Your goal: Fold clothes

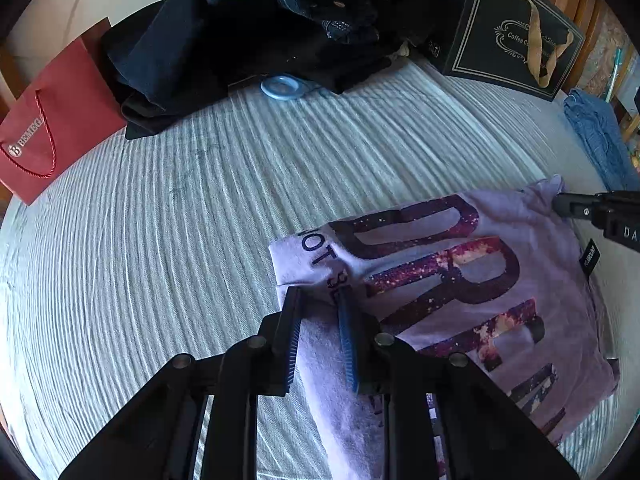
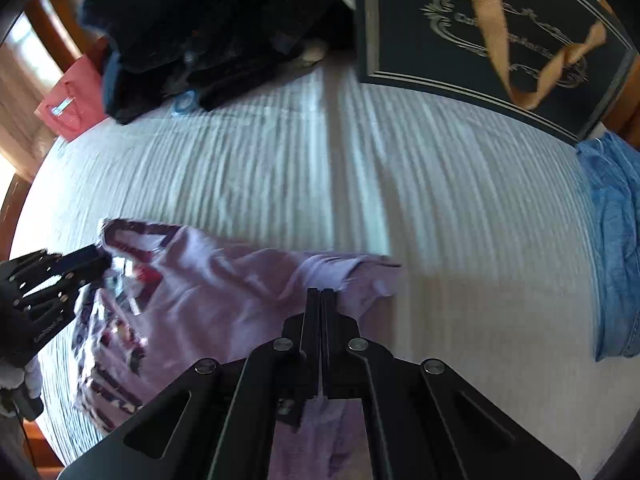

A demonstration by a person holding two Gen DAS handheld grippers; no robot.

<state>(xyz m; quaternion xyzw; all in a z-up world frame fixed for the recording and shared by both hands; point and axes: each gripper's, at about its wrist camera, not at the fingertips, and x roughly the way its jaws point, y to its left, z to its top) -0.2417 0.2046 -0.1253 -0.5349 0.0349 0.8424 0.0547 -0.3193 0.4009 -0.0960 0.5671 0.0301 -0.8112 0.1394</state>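
A lilac T-shirt (image 1: 460, 280) with large dark-red letters lies partly folded on the ribbed white bedspread (image 1: 160, 220). In the left wrist view my left gripper (image 1: 318, 294) has its blue-padded fingers closed on a thick fold at the shirt's near-left edge, with cloth running down between them. My right gripper (image 1: 558, 204) pinches the far-right corner. In the right wrist view the right gripper (image 2: 320, 291) is shut tight on a bunched edge of the shirt (image 2: 224, 292). The left gripper (image 2: 98, 258) holds the opposite corner at the far left.
A pile of dark clothes (image 1: 248, 32) lies at the back of the bed, with a blue ring (image 1: 282, 87) in front of it. A red paper bag (image 1: 60, 120) stands at the left and a black gift bag (image 1: 516, 36) at the back right. Folded denim (image 1: 600, 144) lies at the right edge.
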